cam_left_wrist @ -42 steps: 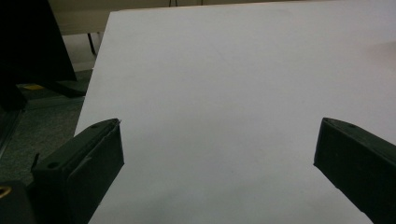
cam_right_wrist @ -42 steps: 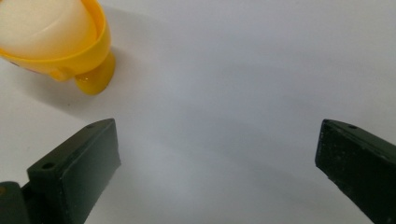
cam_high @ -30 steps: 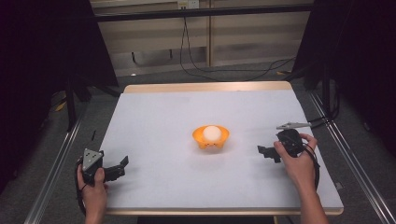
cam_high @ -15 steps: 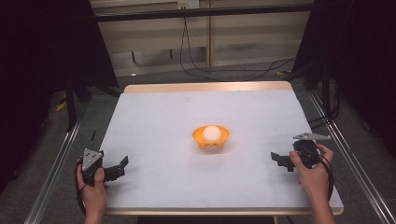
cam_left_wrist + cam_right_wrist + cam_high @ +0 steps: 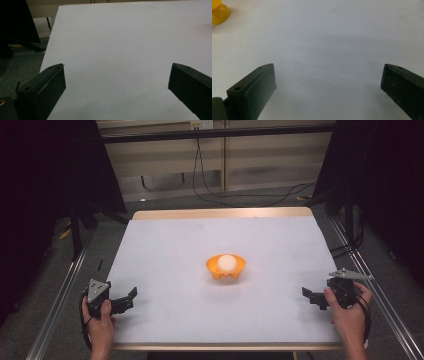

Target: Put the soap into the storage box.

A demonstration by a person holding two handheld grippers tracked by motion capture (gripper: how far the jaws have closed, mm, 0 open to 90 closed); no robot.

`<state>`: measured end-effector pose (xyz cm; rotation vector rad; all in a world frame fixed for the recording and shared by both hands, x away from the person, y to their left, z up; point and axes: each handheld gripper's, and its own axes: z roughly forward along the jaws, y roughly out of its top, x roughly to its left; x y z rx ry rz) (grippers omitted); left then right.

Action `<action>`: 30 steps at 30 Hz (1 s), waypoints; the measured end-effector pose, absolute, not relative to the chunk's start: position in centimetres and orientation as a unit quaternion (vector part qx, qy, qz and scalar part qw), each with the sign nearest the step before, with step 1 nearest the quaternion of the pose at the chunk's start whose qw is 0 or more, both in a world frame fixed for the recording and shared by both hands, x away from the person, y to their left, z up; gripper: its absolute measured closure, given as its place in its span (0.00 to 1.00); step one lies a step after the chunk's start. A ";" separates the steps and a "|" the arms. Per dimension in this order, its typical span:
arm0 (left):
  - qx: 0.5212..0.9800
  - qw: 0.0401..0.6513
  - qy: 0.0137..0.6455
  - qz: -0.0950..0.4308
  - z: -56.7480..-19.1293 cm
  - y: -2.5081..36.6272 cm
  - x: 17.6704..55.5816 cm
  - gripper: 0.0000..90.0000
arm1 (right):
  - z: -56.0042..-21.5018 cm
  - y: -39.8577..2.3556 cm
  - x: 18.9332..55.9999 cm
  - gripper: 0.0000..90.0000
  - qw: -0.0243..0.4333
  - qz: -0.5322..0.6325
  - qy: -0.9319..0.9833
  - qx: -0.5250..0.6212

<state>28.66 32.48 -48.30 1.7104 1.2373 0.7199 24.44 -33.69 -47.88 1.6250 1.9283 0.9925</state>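
lab/test rig | white table [image 5: 165,250] on metal frame [image 5: 55,305] | black curtains [image 5: 45,175] | loose cables [image 5: 240,195]

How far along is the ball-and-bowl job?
Done, by the look of it: the white ball sits in the orange bowl at mid-table. In hand: nothing. The left tool and right tool are both open and empty, near the table's front corners, apart from the bowl. Left: nothing visibly pending.
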 end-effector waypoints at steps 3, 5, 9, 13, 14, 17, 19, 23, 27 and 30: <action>0.689 0.440 0.498 0.290 -48.3 32.5 28.7 0.01 | -48.0 -34.4 23.9 0.00 0.217 0.363 0.687 0.590; 0.688 0.441 0.498 0.289 -48.3 32.5 28.7 0.01 | -48.0 -34.9 23.5 0.00 0.219 0.366 0.683 0.593; 0.687 0.442 0.499 0.289 -48.3 32.5 28.7 0.01 | -48.0 -35.6 22.9 0.00 0.227 0.370 0.677 0.594; 0.687 0.441 0.501 0.289 -48.3 32.5 28.7 0.01 | -48.1 -36.3 22.2 0.00 0.230 0.380 0.669 0.596; 0.687 0.441 0.500 0.288 -48.3 32.6 28.7 0.01 | -48.1 -36.4 22.1 0.00 0.233 0.383 0.667 0.595; 0.686 0.442 0.501 0.287 -48.3 32.6 28.7 0.01 | -48.1 -36.7 21.7 0.00 0.240 0.385 0.663 0.595; 0.684 0.444 0.503 0.287 -48.3 32.7 28.7 0.01 | -48.1 -36.9 21.4 0.00 0.242 0.389 0.659 0.596; 0.683 0.445 0.504 0.286 -48.3 32.8 28.7 0.01 | -48.1 -37.4 20.8 0.00 0.248 0.394 0.651 0.599; 0.684 0.446 0.502 0.286 -48.3 32.8 28.6 0.01 | -48.1 -37.8 20.3 0.00 0.247 0.400 0.647 0.601; 0.682 0.449 0.503 0.284 -48.3 32.8 28.6 0.01 | -48.3 -38.0 19.9 0.00 0.249 0.408 0.642 0.600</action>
